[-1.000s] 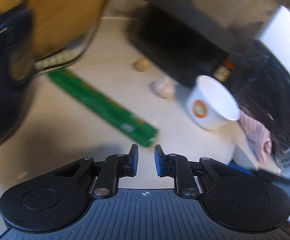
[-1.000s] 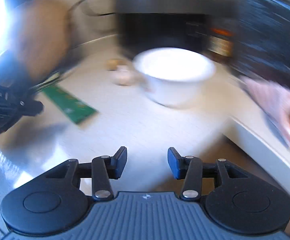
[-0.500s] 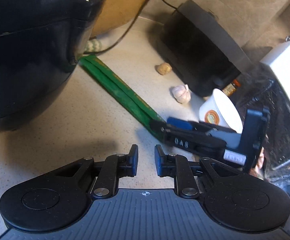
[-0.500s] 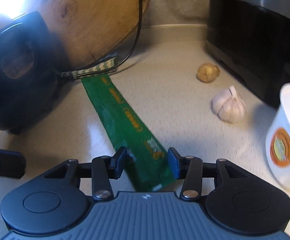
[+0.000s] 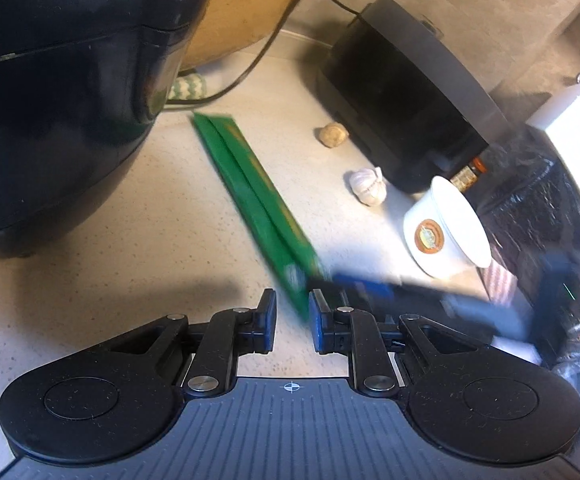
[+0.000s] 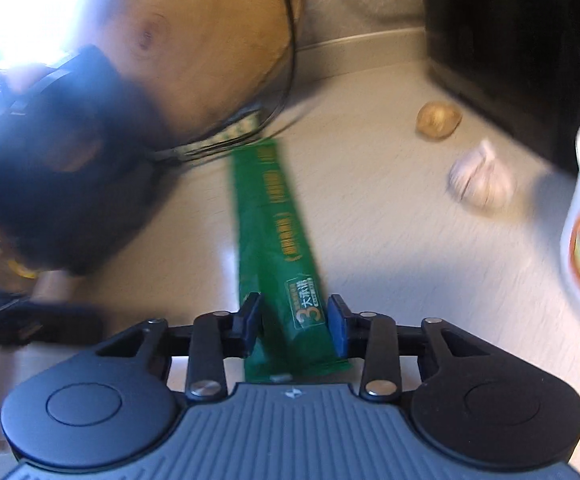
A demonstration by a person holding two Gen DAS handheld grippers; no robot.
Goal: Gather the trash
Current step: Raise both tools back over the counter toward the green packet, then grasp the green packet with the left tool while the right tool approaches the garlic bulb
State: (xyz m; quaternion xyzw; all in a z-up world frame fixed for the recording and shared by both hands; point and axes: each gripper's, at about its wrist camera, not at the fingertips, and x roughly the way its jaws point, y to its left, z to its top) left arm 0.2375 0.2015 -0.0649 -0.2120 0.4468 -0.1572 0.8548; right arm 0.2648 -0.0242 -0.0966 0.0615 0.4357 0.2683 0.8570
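Since the earlier frames the right gripper (image 6: 293, 322) has slid in over the near end of the green wrapper (image 6: 278, 240), and its fingers have just been closing, with the wrapper's end lying between them; the blue pads sit against its edges, though blur hides whether they truly press. The left gripper (image 5: 291, 316) hangs over bare tabletop (image 5: 150, 240), its fingers a narrow gap apart with nothing between them.

The wrapper lies flat on the pale speckled tabletop, running from the right fingers toward 12 o'clock. In the left view it stretches from 6 toward 11 o'clock. Beyond it, at 1 o'clock, a garlic bulb (image 5: 365, 186) and a small tan lump (image 5: 331, 135) rest near a black box-shaped appliance (image 5: 405, 112). A white paper cup (image 5: 445, 232) lies tipped at 2 o'clock.

Only the left view shows the rounded black cooker (image 5: 62, 92) clearly at 10 o'clock and a dark crinkled bag (image 5: 549, 216) at 3 o'clock. The right view shows a wooden board (image 6: 194, 40) leaning against the wall at 11 o'clock.
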